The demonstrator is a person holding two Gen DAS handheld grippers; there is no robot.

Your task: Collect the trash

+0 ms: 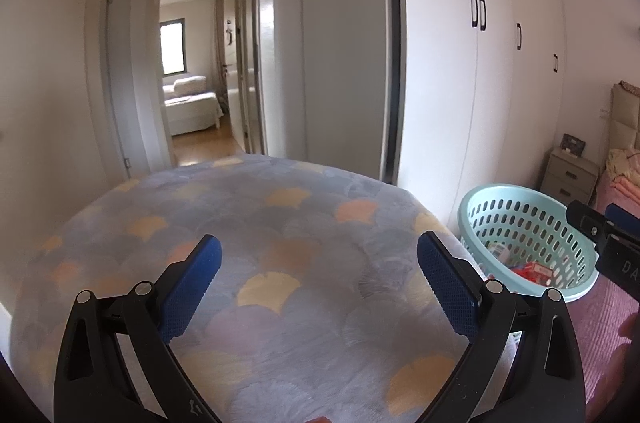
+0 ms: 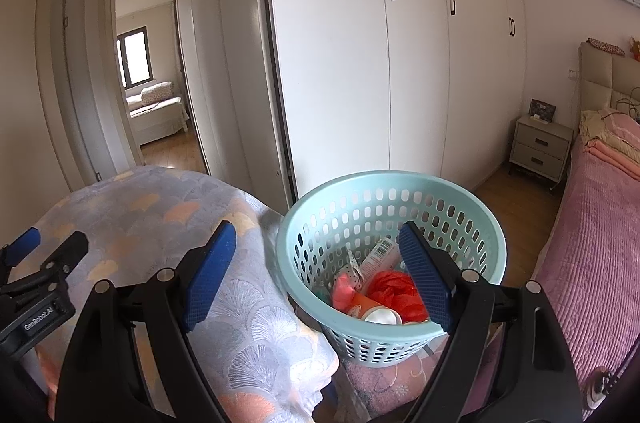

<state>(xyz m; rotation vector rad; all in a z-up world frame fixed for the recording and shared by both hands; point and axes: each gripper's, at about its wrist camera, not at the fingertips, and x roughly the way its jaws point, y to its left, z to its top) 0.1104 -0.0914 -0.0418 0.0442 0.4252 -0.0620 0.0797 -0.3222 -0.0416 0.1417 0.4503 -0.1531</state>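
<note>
Sitting on the near end of the pink ribbed bedspread [image 2: 592,247], the round pale-turquoise plastic basket with slotted walls [image 2: 472,219] holds the gathered trash: a crumpled red plastic bag [image 2: 394,289], a pink wrapper [image 2: 343,293], a white tube with a barcode [image 2: 380,251] and an orange-and-white container with a round white cap [image 2: 374,311]. The basket's left wall stands just beside a plush grey blanket with peach and yellow fan-shaped patches [image 2: 168,219], which drapes over a rounded mound on the left and hangs down in soft folds.

The right gripper [image 2: 318,273] hovers over the basket's near rim with its blue, finely dimpled pads spread wide; nothing lies between them, and its right pad overlaps the basket's inside in this view. The left gripper [image 1: 320,287] is likewise spread wide and empty, pointing across the top of the patterned blanket [image 1: 280,223], with the basket [image 1: 492,193] off to its right and part of the right gripper's black frame crossing in front of the basket's right edge.

Farther off, a tall white wardrobe with smooth flat doors and black loop handles [image 2: 400,63] fills the far wall. A grey two-drawer nightstand [image 2: 540,147] stands at the far right on the wooden floor, beside the padded beige headboard [image 2: 600,75]. To the far left an open doorway [image 2: 148,71] shows another room with a pale bed [image 2: 156,107] under a window.
</note>
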